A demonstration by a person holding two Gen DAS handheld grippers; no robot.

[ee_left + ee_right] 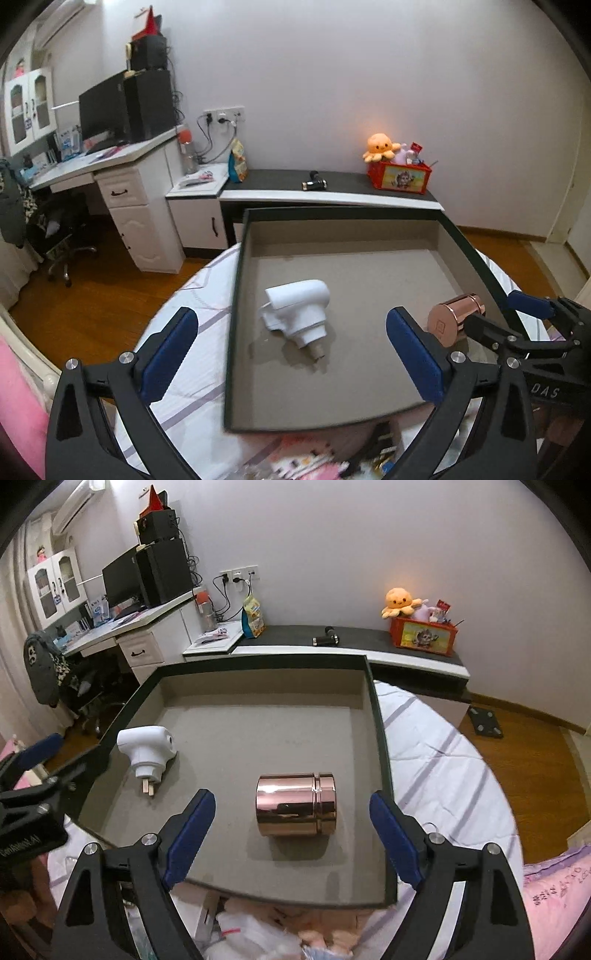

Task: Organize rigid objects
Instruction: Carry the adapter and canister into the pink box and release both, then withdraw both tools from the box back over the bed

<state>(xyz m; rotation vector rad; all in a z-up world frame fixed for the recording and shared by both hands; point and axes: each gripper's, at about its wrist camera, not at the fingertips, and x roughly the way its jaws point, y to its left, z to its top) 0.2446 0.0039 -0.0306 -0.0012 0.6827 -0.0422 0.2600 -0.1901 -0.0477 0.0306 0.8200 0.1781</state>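
Sorting: two rigid things already lie in the tray (376, 738), so the task looks partly done, by my judgement.
Can: the copper can (295, 805) lies on its side on the tray floor, right of centre, its cap end toward the right wall; nothing touches it.
Plug: the white plug (146, 751) rests near the tray's left wall, prongs pointing toward the near edge, well apart from the can.
Right gripper: the right gripper (291, 834) hangs above the near part of the tray with its fingers (192, 823) spread wide on either side of the can, gripping nothing.
Left gripper: the left gripper (291, 350) has its fingers (170, 350) wide apart too, one over the bed cover, one over the tray floor, holding nothing.
Left to do: a blurred heap of packets (258, 930) sits just outside the near edge of the tray; whether any of it is rigid and due for the tray I cannot tell.
Tray support: it sits on a striped cover (443, 760) on a bed, not on a desk.
Left view only: the can's round end face, the plug's far side, and the right gripper beside the can.
Right view only: the can's full side with its seam near the cap, the plug's two prongs, and the left gripper at the tray's left wall.
Background: a red box (424, 635) with toys stands on a far desk (351, 642).
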